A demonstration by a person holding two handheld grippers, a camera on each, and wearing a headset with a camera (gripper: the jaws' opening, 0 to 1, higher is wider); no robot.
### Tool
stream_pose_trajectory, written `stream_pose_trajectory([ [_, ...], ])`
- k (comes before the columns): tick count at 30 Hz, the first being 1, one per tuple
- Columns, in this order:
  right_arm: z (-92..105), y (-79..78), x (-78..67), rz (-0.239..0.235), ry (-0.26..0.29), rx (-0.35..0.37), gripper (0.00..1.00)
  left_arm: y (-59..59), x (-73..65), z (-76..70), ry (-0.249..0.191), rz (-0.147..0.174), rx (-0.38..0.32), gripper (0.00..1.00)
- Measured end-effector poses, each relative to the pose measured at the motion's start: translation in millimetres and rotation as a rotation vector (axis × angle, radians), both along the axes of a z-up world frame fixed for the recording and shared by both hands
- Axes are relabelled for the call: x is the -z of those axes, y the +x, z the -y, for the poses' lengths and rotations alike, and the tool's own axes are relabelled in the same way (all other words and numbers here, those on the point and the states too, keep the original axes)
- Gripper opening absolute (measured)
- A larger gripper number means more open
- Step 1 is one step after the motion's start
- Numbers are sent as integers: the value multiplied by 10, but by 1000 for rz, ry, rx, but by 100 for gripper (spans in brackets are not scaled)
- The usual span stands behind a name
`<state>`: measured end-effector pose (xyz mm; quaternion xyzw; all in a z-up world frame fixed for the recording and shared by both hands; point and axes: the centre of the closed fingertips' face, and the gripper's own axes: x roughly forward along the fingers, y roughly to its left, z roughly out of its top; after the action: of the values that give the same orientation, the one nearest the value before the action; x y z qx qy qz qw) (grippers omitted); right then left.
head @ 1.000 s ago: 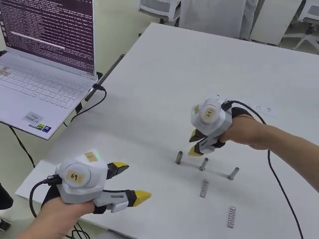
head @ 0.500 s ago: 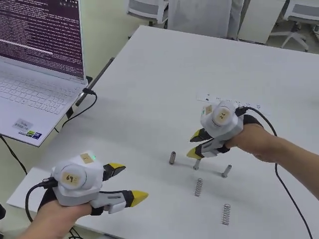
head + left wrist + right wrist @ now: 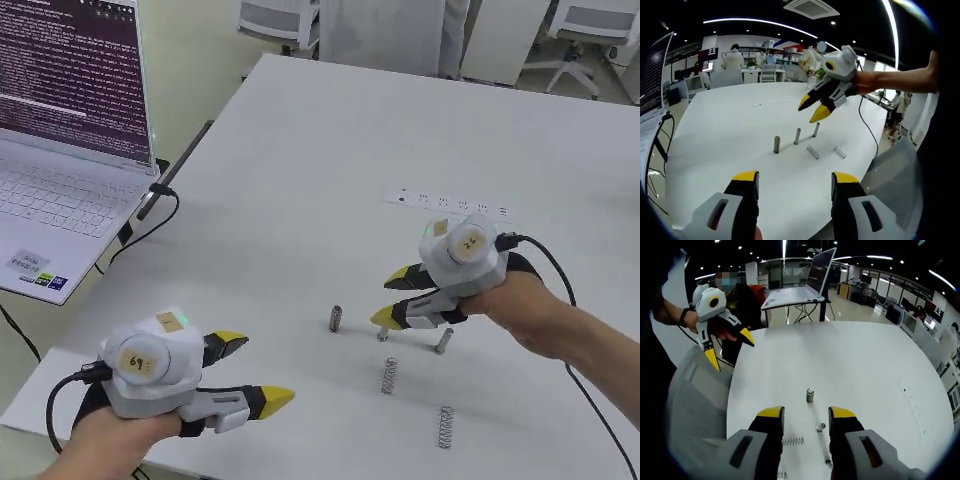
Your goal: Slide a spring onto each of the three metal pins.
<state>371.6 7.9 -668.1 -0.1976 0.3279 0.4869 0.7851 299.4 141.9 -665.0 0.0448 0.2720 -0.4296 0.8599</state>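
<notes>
Three metal pins stand in a row on the white table (image 3: 300, 170). The left pin (image 3: 335, 318) (image 3: 776, 144) (image 3: 810, 395) carries a spring. The middle pin (image 3: 383, 335) (image 3: 797, 136) (image 3: 820, 428) and the right pin (image 3: 443, 342) (image 3: 816, 129) look bare. Two loose springs (image 3: 388, 375) (image 3: 445, 427) lie just in front of the pins. My right gripper (image 3: 390, 298) (image 3: 806, 412) hovers open over the middle pin, holding nothing. My left gripper (image 3: 255, 372) (image 3: 795, 177) is open and empty at the table's near left edge.
An open laptop (image 3: 50, 150) sits on a stand to the left, with a black cable (image 3: 160, 215) running along the table edge. A white power strip (image 3: 445, 205) lies behind the pins. Office chairs (image 3: 280, 15) stand beyond the far edge.
The head view has shifted. Relative to the pins, my right gripper has drawn back slightly to the right, its jaws still open. The left gripper has hardly moved.
</notes>
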Motion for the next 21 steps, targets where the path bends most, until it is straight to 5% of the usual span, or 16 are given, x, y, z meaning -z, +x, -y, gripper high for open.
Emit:
stream_pose_trajectory([
  [13, 366, -350, 86, -55, 89, 166, 46, 50, -6, 84, -2, -4, 22, 56],
  [21, 636, -558, 81, -47, 143, 295, 50, 73, 31, 153, 7, -8, 51, 58],
])
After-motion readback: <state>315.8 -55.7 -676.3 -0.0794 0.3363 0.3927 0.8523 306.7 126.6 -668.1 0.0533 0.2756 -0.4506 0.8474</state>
